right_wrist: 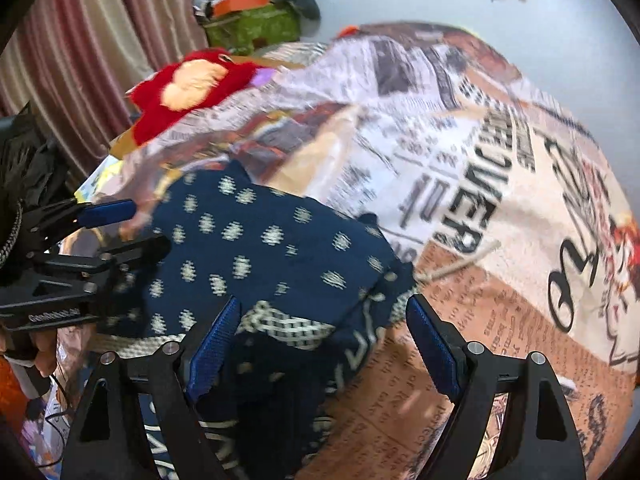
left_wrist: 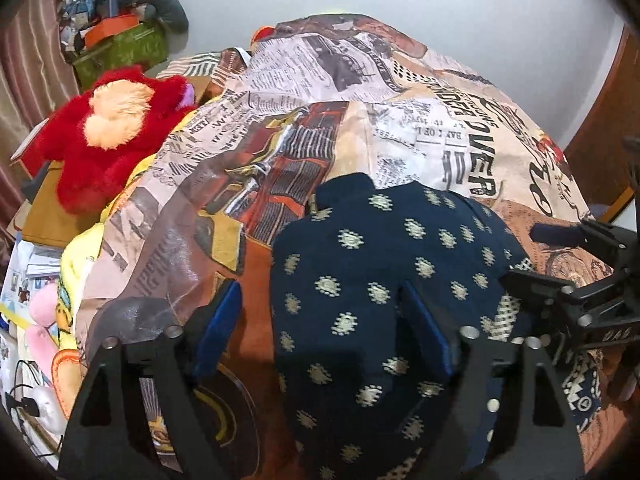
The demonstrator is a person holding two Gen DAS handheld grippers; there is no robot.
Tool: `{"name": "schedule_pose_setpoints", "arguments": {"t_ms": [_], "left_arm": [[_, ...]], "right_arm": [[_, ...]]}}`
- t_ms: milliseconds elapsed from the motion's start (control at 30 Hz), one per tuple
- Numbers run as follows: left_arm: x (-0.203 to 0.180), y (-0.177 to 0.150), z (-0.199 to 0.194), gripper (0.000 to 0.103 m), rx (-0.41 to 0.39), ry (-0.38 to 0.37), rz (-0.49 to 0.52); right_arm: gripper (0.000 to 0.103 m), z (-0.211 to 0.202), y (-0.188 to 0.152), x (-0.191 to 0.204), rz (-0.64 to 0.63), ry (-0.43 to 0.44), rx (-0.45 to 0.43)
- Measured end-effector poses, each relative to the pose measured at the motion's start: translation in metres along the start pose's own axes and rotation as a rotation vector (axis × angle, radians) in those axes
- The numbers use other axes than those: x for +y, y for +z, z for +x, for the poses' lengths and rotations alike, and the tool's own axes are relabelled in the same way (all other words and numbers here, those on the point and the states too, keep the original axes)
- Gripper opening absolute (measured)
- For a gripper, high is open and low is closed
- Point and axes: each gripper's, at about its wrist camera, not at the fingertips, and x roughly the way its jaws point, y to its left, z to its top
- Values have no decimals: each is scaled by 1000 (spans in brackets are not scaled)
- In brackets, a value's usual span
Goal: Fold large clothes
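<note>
Your navy garment [left_wrist: 384,280] with cream motifs lies at 6 o'clock on the bed, already doubled into a compact bundle, so I judge the fold mostly done with tidying left. Your left gripper [left_wrist: 324,328] and right gripper [right_wrist: 324,340] both hang over it, jaws spread wide and gripping nothing. The newspaper-print bedspread [left_wrist: 400,92] fills the view, a red plush toy [left_wrist: 108,128] at 10 o'clock, striped curtains [right_wrist: 80,40] and pale wall beyond.

Bed covered by a glossy newspaper-and-poster print bedspread [left_wrist: 400,128] in cream, brown and orange, dark navy woven garment with cream dotted motifs [left_wrist: 380,280] spread flat on it, fluffy red plush toy with a cream face [left_wrist: 104,132] at its left edge
</note>
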Motion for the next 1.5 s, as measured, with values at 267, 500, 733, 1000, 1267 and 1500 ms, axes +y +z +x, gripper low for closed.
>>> {"name": "schedule_pose_setpoints", "arguments": {"t_ms": [267, 500, 733, 1000, 1267, 1500], "left_arm": [[3, -6, -41, 84, -43, 68, -4], [-17, -9, -133, 84, -215, 77, 24], [-43, -21, -243, 84, -435, 52, 43], [-72, -58, -350, 84, -663, 30, 56], [-89, -109, -403, 84, -812, 60, 36], [-100, -137, -405, 93, -809, 74, 41]], "right_arm": [[84, -42, -12, -24, 109, -41, -45], [84, -131, -22, -9, 144, 3, -235], [84, -231, -41, 29, 97, -14, -470], [84, -337, -88, 80, 35, -56, -752], [88, -383, -141, 121, 21, -100, -887], [96, -391, -174, 144, 31, -168, -924]]}}
